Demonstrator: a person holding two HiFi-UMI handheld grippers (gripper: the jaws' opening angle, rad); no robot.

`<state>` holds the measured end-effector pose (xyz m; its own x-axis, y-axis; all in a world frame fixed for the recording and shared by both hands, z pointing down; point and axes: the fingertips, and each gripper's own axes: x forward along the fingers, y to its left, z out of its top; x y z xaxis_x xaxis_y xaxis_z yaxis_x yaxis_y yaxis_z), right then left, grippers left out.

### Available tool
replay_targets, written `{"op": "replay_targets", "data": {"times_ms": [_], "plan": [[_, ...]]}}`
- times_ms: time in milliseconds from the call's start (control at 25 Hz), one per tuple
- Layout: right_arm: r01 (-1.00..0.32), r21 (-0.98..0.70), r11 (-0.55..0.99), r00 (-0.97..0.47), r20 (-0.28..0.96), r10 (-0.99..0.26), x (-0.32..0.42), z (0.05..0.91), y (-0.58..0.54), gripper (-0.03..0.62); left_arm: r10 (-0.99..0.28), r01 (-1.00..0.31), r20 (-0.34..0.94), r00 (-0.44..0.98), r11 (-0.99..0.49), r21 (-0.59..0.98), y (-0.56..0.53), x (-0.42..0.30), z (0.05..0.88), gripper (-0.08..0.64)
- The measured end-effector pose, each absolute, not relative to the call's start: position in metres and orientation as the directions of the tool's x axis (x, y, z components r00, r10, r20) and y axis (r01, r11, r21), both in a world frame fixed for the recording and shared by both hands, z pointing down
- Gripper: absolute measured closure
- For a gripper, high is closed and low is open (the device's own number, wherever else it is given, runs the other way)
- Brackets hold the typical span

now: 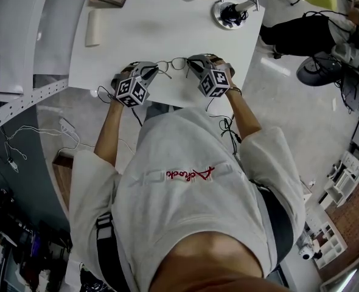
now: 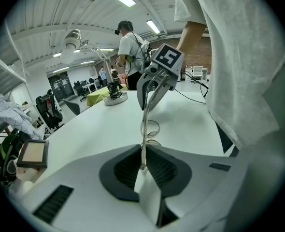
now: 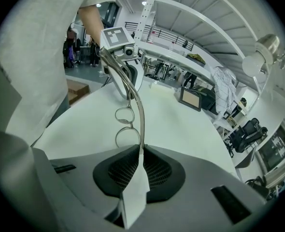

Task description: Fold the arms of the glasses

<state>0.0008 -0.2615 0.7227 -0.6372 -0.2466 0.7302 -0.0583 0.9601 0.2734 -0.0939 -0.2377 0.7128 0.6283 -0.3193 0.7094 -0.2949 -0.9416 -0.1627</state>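
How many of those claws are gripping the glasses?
2. The left claw pinches one arm of the glasses; the right claw pinches the other arm, over the table.

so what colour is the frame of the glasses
Silver-grey metal; the glasses show best in the right gripper view.

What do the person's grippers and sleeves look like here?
Both the left gripper and right gripper have pale grey shells, black ribbed pads and a cube of black-and-white square markers. Thin black cables trail from them. The sleeves are short, light grey.
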Motion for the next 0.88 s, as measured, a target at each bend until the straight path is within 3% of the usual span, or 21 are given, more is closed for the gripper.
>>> {"op": "replay_targets", "data": {"times_ms": [880], "plan": [[-0.051,0.242,0.969,-0.651,0.728,-0.216,-0.001,0.724,-0.258,0.563,-0.126,-0.119,0.829,0.545,-0.990,-0.072,-0.248,-0.068,0.746,0.503]]}}
